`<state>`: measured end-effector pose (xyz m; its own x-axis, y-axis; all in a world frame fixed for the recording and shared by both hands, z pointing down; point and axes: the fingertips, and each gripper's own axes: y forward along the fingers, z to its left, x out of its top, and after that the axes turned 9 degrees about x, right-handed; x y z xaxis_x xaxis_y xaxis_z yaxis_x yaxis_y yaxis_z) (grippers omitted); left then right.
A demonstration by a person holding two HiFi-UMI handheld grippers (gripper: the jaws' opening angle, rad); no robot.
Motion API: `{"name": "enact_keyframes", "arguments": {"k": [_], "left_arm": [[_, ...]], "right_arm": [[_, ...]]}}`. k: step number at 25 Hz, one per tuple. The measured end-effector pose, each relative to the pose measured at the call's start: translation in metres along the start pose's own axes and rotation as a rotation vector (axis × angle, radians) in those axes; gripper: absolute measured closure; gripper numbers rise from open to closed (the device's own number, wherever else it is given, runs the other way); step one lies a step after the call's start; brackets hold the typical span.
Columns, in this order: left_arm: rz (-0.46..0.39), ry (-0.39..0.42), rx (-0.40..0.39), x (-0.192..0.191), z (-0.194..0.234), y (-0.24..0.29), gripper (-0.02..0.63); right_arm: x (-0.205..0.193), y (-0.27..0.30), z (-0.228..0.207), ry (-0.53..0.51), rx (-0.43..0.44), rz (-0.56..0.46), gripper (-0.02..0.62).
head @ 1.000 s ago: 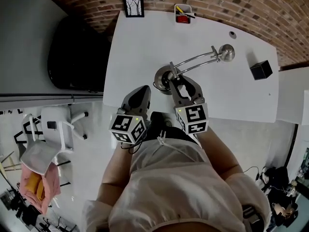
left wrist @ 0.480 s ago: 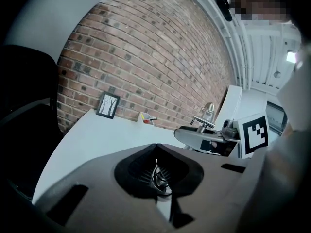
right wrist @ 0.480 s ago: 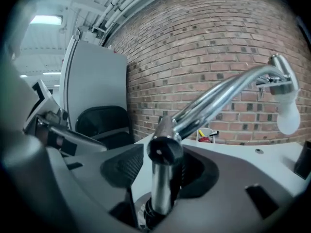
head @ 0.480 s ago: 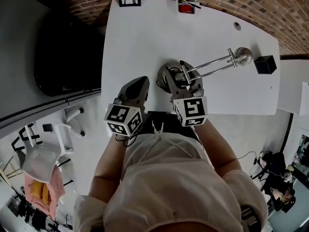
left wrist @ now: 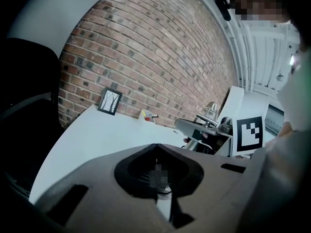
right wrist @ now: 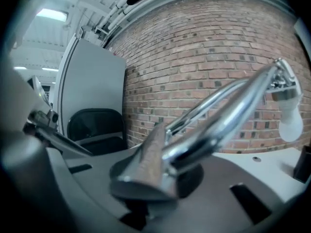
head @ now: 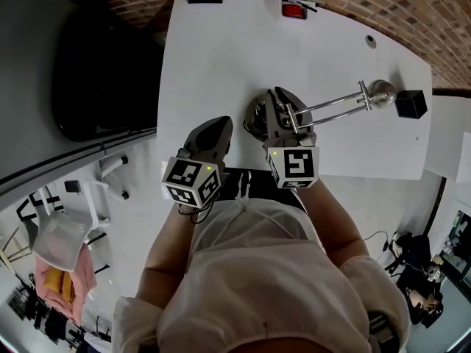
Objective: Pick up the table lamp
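Lamp stands on the table, its base at the near edge. Just left of it my left gripper hangs shut and empty. My right gripper, jaws just now closing, clamps the chrome stem above the base. The arm reaches far right, its head beside a black cube. On the lift, that overhang may swivel the slick stem in my grip.
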<state>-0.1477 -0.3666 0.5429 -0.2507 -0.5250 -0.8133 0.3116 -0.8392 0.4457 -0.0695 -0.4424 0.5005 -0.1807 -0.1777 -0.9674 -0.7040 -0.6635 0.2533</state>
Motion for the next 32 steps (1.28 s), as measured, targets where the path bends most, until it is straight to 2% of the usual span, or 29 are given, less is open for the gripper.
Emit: {"name": "enact_keyframes", "arguments": {"k": [1, 3, 11, 16, 22, 25, 28, 29, 30, 31, 32], "left_arm": [[0.0, -0.01, 0.003, -0.001, -0.001, -0.001, 0.588], [0.004, -0.016, 0.007, -0.004, -0.001, -0.001, 0.588], [0.015, -0.048, 0.049, -0.019, -0.001, -0.007, 0.588], [0.03, -0.065, 0.078, -0.03, 0.004, -0.011, 0.588], [0.089, -0.09, 0.083, -0.054, 0.008, -0.003, 0.588], [0.154, -0.137, 0.039, -0.079, 0.004, 0.01, 0.588], [0.224, -0.241, -0.012, -0.103, -0.002, 0.024, 0.581], [0.245, -0.29, -0.02, -0.11, -0.003, 0.028, 0.533], [0.263, -0.345, -0.03, -0.115, -0.004, 0.031, 0.415], [0.279, -0.406, -0.04, -0.119, -0.005, 0.033, 0.357], [0.288, -0.469, -0.052, -0.122, -0.006, 0.035, 0.346]], "right_arm": [[0.002, 0.0, -0.001, -0.006, -0.001, -0.009, 0.558], [0.006, 0.0, -0.001, -0.01, 0.016, -0.026, 0.569], [0.009, -0.002, -0.001, -0.03, 0.034, -0.038, 0.572], [0.017, -0.007, -0.014, 0.014, 0.013, -0.069, 0.572], [0.021, -0.008, -0.017, 0.02, 0.005, -0.08, 0.572], [0.025, -0.01, -0.018, 0.028, -0.005, -0.082, 0.572], [0.031, -0.011, -0.017, 0.043, 0.005, -0.089, 0.572], [0.034, -0.011, -0.015, 0.042, 0.011, -0.093, 0.572], [0.037, -0.011, -0.013, 0.035, 0.017, -0.098, 0.572], [0.042, -0.01, -0.011, 0.023, 0.023, -0.104, 0.572], [0.046, -0.01, -0.01, 0.011, 0.028, -0.11, 0.572]]}}
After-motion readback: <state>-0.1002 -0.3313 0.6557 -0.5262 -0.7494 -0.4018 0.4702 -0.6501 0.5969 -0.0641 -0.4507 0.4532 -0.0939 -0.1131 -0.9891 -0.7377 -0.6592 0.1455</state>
